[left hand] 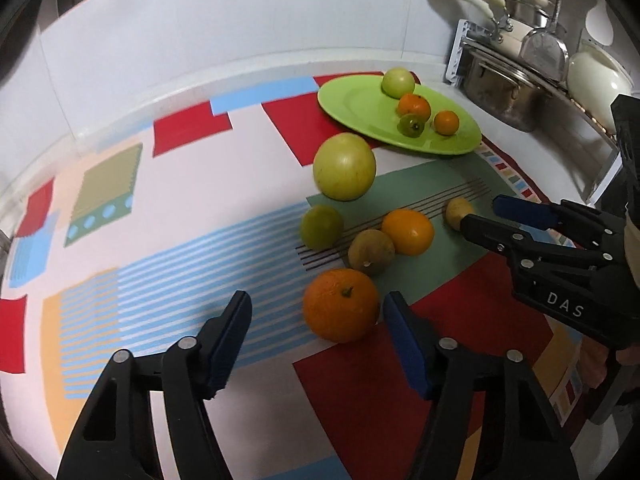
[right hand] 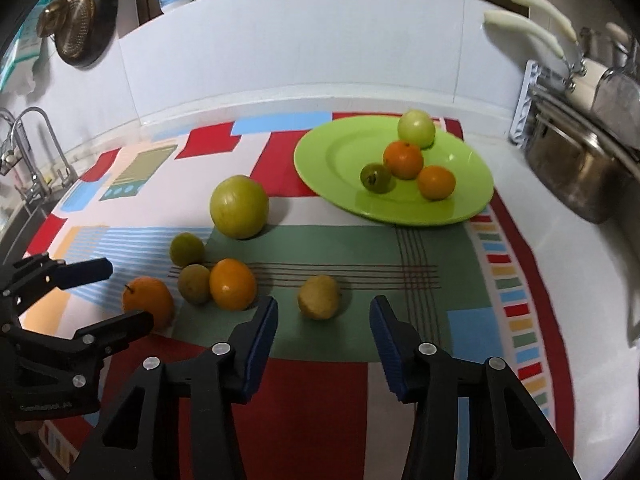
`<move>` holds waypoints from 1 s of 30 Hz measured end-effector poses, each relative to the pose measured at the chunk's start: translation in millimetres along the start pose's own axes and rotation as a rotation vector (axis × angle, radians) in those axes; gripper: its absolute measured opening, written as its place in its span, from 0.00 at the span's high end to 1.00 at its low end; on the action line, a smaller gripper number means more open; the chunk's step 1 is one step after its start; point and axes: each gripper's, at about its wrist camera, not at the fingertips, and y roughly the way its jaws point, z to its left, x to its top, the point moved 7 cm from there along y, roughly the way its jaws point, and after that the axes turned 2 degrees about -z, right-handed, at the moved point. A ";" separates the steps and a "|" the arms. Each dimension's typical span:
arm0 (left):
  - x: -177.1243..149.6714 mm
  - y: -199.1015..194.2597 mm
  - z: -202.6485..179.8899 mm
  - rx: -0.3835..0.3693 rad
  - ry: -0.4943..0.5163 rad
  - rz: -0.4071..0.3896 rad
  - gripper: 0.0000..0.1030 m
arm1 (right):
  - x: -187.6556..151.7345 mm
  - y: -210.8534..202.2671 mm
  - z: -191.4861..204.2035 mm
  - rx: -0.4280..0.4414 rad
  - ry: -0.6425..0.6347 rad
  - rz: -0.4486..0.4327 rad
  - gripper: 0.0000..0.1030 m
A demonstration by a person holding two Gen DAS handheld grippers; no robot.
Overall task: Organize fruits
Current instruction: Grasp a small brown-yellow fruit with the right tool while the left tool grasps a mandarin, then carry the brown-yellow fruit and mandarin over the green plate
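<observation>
A green plate (left hand: 360, 100) (right hand: 332, 160) at the back of a patterned mat holds several small fruits: two oranges, a pale green one and a dark green one. Loose on the mat lie a big green fruit (left hand: 344, 167) (right hand: 239, 206), a small green one (left hand: 321, 227), a brown one (left hand: 371, 252), an orange (left hand: 408, 231) and a yellowish fruit (left hand: 459, 211) (right hand: 319, 297). My left gripper (left hand: 318, 310) (right hand: 124, 292) is open around a large orange (left hand: 340, 305) (right hand: 147, 298). My right gripper (right hand: 323, 312) (left hand: 480, 212) is open just before the yellowish fruit.
A dish rack with steel pots (left hand: 508, 92) (right hand: 580, 176), a strainer and white-handled pans stands at the right. A white tiled wall (left hand: 240, 40) runs behind the mat. A faucet and sink (right hand: 28, 160) sit at the far left.
</observation>
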 end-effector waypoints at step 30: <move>26.5 -17.1 -5.5 -0.075 0.064 -0.080 0.60 | 7.2 -10.1 7.2 -0.039 0.068 -0.033 0.73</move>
